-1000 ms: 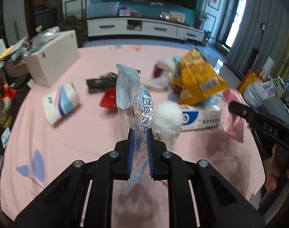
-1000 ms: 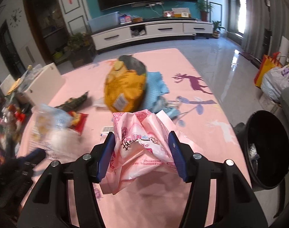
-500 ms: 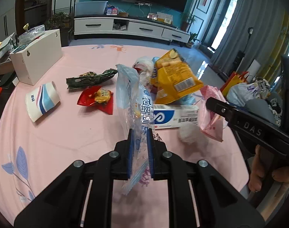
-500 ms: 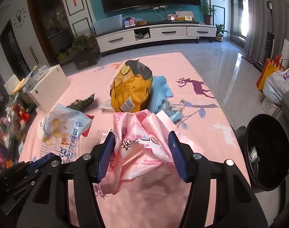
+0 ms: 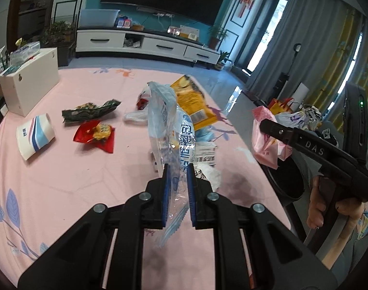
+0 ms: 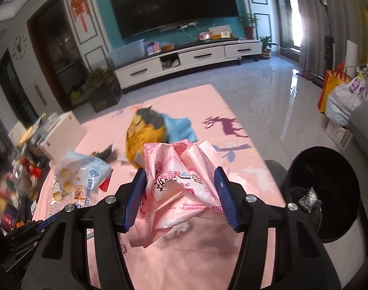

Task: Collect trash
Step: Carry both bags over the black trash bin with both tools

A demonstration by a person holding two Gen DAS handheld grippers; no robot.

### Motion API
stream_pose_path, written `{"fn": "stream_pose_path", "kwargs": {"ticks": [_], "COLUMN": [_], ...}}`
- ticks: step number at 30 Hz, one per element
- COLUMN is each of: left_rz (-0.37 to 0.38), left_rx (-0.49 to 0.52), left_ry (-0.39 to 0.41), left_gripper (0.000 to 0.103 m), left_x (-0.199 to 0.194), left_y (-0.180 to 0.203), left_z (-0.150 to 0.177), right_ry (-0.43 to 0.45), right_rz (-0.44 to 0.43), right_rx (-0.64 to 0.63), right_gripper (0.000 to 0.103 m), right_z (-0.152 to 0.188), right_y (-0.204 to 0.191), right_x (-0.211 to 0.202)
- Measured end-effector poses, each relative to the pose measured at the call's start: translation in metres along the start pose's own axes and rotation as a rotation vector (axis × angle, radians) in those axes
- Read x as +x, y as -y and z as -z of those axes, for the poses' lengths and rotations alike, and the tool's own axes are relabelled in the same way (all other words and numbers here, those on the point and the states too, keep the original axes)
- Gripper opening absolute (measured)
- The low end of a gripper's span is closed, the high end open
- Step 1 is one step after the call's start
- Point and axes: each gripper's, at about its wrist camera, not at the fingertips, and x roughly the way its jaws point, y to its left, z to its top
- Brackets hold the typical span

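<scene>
Since the earlier frames both grippers have been raised and carried toward the table's right edge. The left gripper [image 5: 177,176] is angled downward, jaws narrowed onto a clear blue-printed plastic snack bag [image 5: 170,130]. The right gripper [image 6: 180,186] is clamped on a crumpled pink plastic bag [image 6: 181,183], held beside a round black bin [image 6: 338,169], in which one crumpled silver wrapper [image 6: 309,199] is seen.

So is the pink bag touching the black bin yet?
Apart. The right wrist view shows the pink bag clamped in the right tool, with pink tablecloth visible between it and the black bin.
</scene>
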Motion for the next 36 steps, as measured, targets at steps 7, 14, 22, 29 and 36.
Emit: {"fn": "stream_pose_path", "kwargs": {"ticks": [7,14,22,29,36], "left_rz": [0.058,0.122,0.353,0.445,0.491], "left_rx": [0.024,0.058,0.061,0.070,0.111], "left_ry": [0.024,0.028,-0.059,-0.111,-0.185], "left_gripper": [0.014,0.014,0.014,0.014,0.014], "left_x": [-0.003,0.009,0.061,0.103,0.144], "left_y": [0.019,0.054,0.120,0.166,0.201], "left_z": [-0.002,-0.011,-0.008,-0.002,0.011], "right_ry": [0.067,0.141,0.185,0.187,0.200], "right_rz": [0.045,0.085,0.169,0.380,0.401], "right_rx": [0.069,0.152,0.370,0.508,0.614], "right_gripper": [0.058,0.058,0.058,0.058,0.058], "right_z": [-0.005,-0.008,0.007,0.024,0.039], "right_y": [0.032,0.071,0.150,0.193,0.215], "right_x": [-0.023,-0.048,-0.073,-0.082,-0.083]}}
